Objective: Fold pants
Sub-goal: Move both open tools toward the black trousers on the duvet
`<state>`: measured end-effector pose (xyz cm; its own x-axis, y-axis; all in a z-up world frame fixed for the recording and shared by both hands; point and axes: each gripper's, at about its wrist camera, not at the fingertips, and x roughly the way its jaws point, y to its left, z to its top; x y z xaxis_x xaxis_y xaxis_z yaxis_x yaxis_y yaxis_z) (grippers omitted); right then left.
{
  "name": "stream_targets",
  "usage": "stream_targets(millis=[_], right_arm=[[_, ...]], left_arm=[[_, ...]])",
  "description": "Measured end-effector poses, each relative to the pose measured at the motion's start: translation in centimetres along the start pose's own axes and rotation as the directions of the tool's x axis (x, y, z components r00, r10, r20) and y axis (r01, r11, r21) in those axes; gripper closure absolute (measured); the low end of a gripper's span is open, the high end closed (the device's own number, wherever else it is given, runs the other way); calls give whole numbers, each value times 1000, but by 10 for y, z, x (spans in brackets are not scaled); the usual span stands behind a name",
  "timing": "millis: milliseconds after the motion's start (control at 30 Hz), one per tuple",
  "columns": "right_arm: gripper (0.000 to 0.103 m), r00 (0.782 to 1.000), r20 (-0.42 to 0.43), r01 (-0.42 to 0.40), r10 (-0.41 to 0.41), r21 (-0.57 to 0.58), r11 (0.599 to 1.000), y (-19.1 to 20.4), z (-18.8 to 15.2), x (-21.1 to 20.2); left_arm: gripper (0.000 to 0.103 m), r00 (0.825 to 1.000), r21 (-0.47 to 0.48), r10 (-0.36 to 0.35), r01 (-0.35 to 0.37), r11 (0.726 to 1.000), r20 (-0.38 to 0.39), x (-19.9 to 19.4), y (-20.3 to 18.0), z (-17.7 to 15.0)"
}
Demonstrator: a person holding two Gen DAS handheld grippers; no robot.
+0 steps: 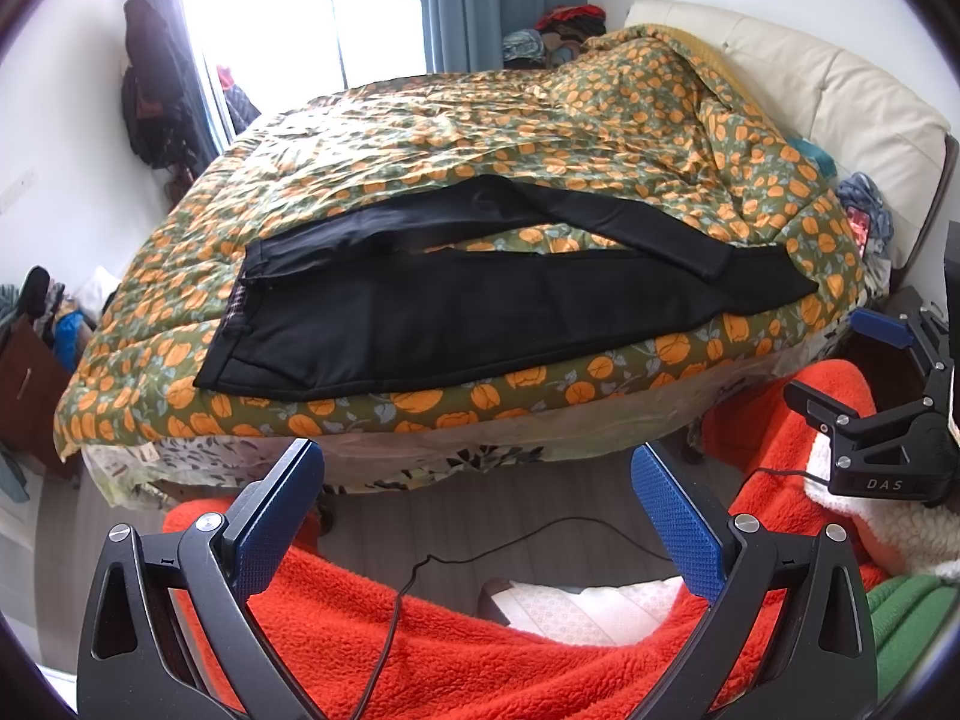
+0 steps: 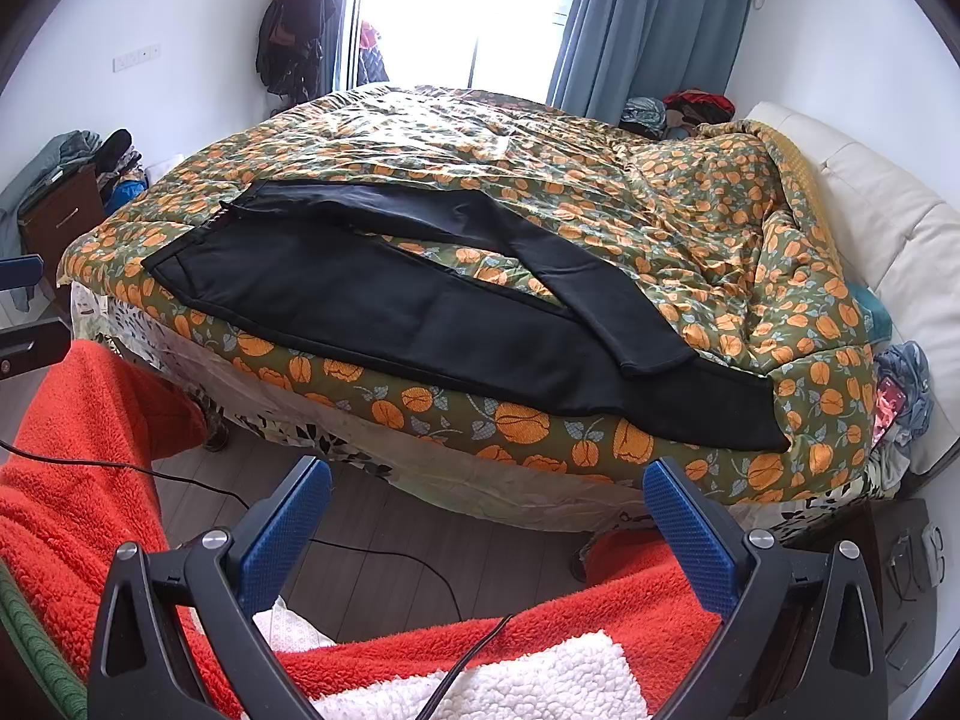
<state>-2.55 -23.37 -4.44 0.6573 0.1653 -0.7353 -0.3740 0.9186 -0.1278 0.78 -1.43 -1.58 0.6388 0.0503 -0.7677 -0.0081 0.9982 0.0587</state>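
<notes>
Black pants (image 1: 456, 312) (image 2: 396, 306) lie spread along the near edge of a bed covered by an orange-flowered quilt (image 1: 480, 138) (image 2: 540, 180). The waistband is at the left, and the far leg crosses over the near leg at the right. My left gripper (image 1: 477, 468) hangs open in front of the bed, short of the pants, with nothing between its blue pads. My right gripper (image 2: 486, 480) is open too, below the bed's edge near the leg ends. The right gripper (image 1: 834, 354) also shows at the right edge of the left wrist view.
A person's red fleece clothing (image 1: 420, 630) (image 2: 72, 480) fills the foreground, with a black cable (image 1: 480, 552) over the wooden floor. A cream headboard (image 2: 888, 228) stands at the right. Clothes hang by the window (image 2: 300, 18), and a brown nightstand (image 2: 60, 222) stands left of the bed.
</notes>
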Motion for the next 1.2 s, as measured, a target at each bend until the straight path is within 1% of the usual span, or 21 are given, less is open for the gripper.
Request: stream_targets(millis=[1100,1200], right_arm=[[0,1000,-12,-12,12,1,1000,3,-2,6],[0,1000,-3,-11,11,1,1000,2,-2,4]], left_arm=[[1,1000,5,-3,3,1000,0,1,0,-1],[1,1000,17,4,-5,1000,22,0,2,3]])
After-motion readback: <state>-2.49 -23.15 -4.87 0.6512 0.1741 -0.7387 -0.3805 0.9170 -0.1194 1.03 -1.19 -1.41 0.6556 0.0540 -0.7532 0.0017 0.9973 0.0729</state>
